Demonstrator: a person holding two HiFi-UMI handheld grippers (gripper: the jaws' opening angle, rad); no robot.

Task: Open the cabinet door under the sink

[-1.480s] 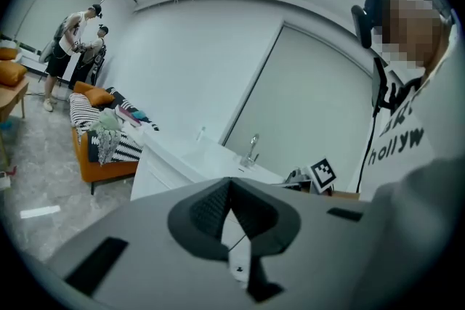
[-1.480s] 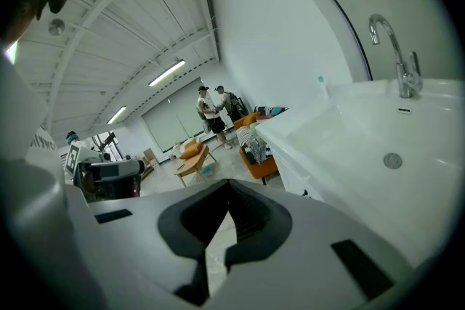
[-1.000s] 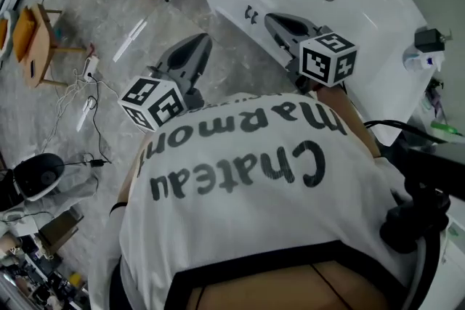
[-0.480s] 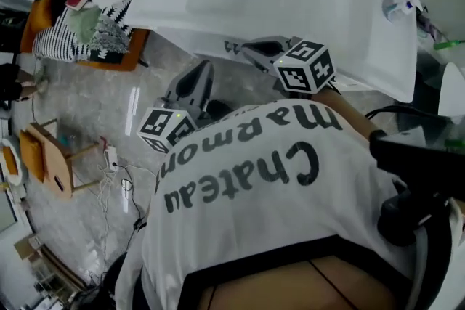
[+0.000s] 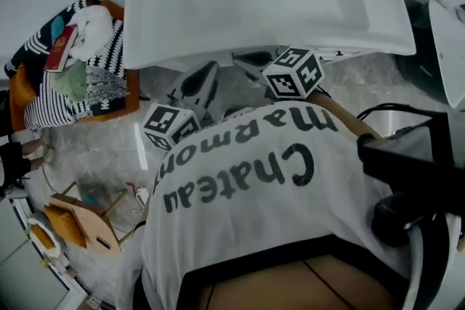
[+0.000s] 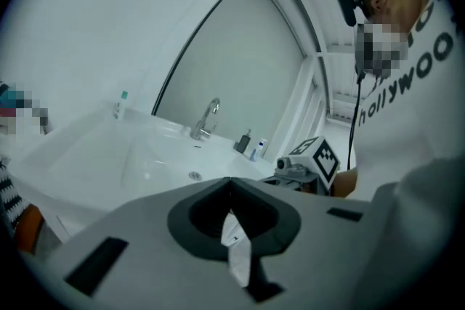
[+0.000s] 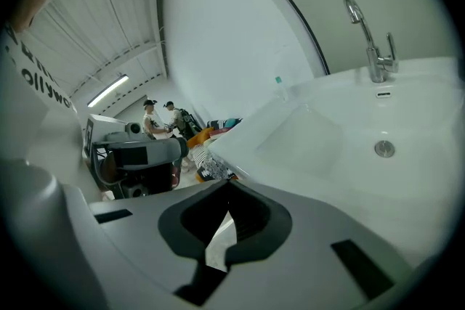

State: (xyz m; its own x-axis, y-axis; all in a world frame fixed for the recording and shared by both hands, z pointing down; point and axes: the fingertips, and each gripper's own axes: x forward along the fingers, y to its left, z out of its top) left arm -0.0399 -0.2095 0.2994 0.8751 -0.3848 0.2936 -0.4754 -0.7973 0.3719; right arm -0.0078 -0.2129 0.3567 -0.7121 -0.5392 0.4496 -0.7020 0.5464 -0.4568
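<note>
A: What's the room like?
B: I see a white sink (image 5: 269,3) over grey marbled floor (image 5: 94,156). My left gripper (image 5: 207,76) and right gripper (image 5: 247,58) are closed, empty, by its near rim.
A: Cabinet door?
B: Under the sink, hidden.

The person wears a white T-shirt (image 5: 240,229) with large black lettering and a dark hem band; the grey left gripper (image 5: 205,75) and right gripper (image 5: 251,58) each bear a black-and-white marker cube (image 5: 292,73).
</note>
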